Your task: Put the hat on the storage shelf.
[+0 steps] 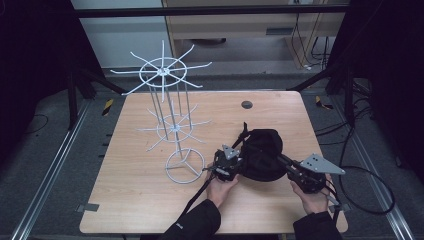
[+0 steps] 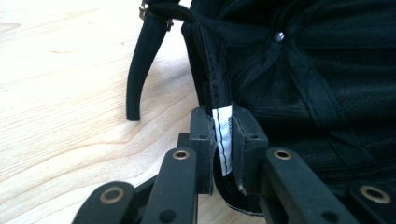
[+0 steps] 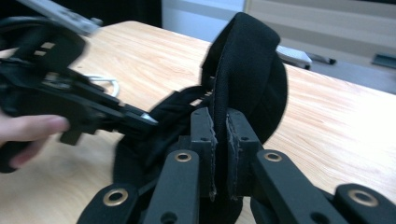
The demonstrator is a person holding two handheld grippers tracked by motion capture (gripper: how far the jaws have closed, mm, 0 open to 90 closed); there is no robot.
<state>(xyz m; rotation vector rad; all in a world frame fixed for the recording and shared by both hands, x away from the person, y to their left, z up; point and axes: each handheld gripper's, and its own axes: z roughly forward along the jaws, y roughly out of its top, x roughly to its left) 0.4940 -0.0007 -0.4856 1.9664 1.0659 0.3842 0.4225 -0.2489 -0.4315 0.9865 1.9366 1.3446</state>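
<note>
Looking down from the high view, a black cap (image 1: 262,154) sits right of centre in the lower half of the frame on the wooden table (image 1: 140,200), its long axis running from the left gripper (image 1: 239,164) toward the right gripper (image 1: 282,159), with a thin strap end poking toward the upper left. Both tongs are closed on the cap's edges from opposite sides. A white wire rack (image 1: 172,120) stands just left of the left gripper, its ring base close by; bare tabletop lies above the cap and along the bottom left, while the table's right edge is near the right gripper. In the left gripper view, the left gripper (image 2: 223,140) pinches a seam strip bearing a white label (image 2: 223,137) at frame centre, the cap (image 2: 327,70) spreading to the upper right, its strap (image 2: 140,70) curving down at upper left. In the right gripper view, the right gripper (image 3: 220,135) clamps the cap's (image 3: 247,60) rim, which rises upright at centre; open table lies to the right.
</note>
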